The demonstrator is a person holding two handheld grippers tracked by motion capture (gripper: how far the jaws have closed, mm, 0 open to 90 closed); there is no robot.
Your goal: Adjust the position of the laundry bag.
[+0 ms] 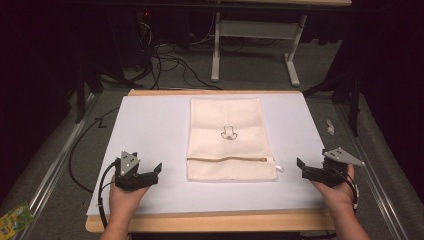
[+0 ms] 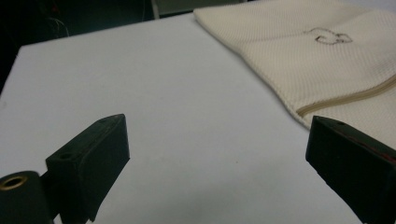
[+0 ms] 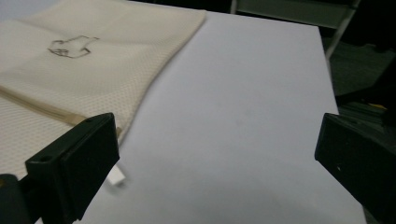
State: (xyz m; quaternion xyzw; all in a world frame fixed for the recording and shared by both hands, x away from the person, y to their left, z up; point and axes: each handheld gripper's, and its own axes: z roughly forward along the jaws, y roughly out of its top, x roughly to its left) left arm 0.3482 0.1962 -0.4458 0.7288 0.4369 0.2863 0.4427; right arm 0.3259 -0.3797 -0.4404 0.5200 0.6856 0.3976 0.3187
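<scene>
A cream mesh bag lies flat in the middle of a white sheet, with a small dark emblem on it. A tan zipper runs across its near end, and a white pull tab sticks out at the right. My left gripper rests on the sheet left of the bag, open and holding nothing. My right gripper sits right of the bag, open as well. The left gripper view has the bag beyond the wide-apart jaws of the left gripper. In the right gripper view the right gripper frames the bag and tab.
The sheet covers a wooden table with metal rails at both sides. Cables and a white desk frame stand on the floor behind. A green packet lies at the bottom left, and a small pale object at the right.
</scene>
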